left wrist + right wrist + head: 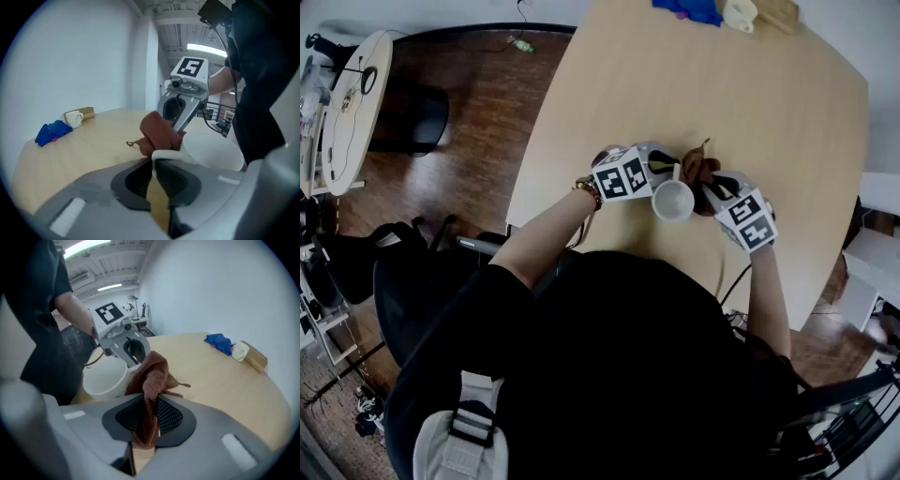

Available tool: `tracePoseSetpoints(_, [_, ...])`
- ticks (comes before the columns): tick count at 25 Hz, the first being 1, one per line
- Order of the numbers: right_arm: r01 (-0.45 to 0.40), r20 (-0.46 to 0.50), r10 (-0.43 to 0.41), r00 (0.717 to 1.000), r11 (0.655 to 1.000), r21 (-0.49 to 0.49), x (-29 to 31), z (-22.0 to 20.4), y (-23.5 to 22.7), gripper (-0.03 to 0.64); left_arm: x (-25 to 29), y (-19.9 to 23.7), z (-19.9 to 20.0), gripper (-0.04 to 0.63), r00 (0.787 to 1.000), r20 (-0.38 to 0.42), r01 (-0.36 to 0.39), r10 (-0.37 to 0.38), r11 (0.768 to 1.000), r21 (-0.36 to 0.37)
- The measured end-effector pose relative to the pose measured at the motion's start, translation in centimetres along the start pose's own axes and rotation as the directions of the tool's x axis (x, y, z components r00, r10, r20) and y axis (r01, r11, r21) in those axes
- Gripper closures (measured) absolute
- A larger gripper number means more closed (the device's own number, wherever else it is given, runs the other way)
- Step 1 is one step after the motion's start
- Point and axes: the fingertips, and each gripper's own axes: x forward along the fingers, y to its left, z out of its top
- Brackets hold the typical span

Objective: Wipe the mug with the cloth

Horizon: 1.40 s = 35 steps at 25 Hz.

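A white mug (673, 201) is held over the near edge of the wooden table (769, 103), mouth up. My left gripper (667, 172) is shut on the mug's handle (161, 155), and the mug's body (211, 151) shows to the right of its jaws. My right gripper (707, 192) is shut on a brown cloth (151, 380), whose bunched part (697, 169) presses against the mug's far side. In the right gripper view the mug (106, 377) sits left of the cloth, with the left gripper (135, 351) behind it.
At the table's far end lie a blue cloth (688, 9), a second cream mug (741, 13) and a brown box (780, 13). Dark office chairs (403, 281) stand on the wooden floor to the left, beside a round white table (352, 108).
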Motion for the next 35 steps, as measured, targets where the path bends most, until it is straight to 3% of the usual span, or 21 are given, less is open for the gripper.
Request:
tracePoseSetpoints(4, [-0.072, 0.057, 0.075, 0.996, 0.995, -0.065, -2.0, 3.0, 1.1, 0.554, 0.4, -0.1, -0.4, 0.568, 1.000, -0.008, 0.011, -0.011, 1.000, -0.005])
tracePoseSetpoints(8, [-0.132, 0.032, 0.135, 0.990, 0.987, -0.097, -1.5, 3.5, 1.5, 0.555, 0.5, 0.4, -0.2, 0.566, 1.000, -0.010, 0.017, -0.017, 1.000, 0.002])
tracePoseSetpoints(18, [-0.293, 0.047, 0.292, 0.955, 0.956, 0.025, 1.3, 2.9, 1.4, 0.560, 0.3, 0.6, -0.3, 0.565, 1.000, -0.006, 0.026, -0.026, 1.000, -0.007])
tracePoseSetpoints(26, [-0.465, 0.021, 0.465, 0.885, 0.881, 0.085, 1.5, 2.1, 2.1, 0.561, 0.4, 0.4, -0.3, 0.563, 1.000, -0.013, 0.019, -0.019, 1.000, -0.005])
tracePoseSetpoints(31, [-0.500, 0.011, 0.504, 0.864, 0.856, 0.133, 1.9, 1.6, 2.1, 0.561, 0.2, 0.5, -0.3, 0.562, 1.000, -0.016, 0.006, -0.006, 1.000, -0.011])
tracePoseSetpoints(35, [-0.489, -0.019, 0.498, 0.867, 0.858, 0.159, 2.3, 0.4, 2.3, 0.561, 0.1, 0.5, -0.5, 0.561, 1.000, -0.020, -0.009, 0.009, 1.000, -0.015])
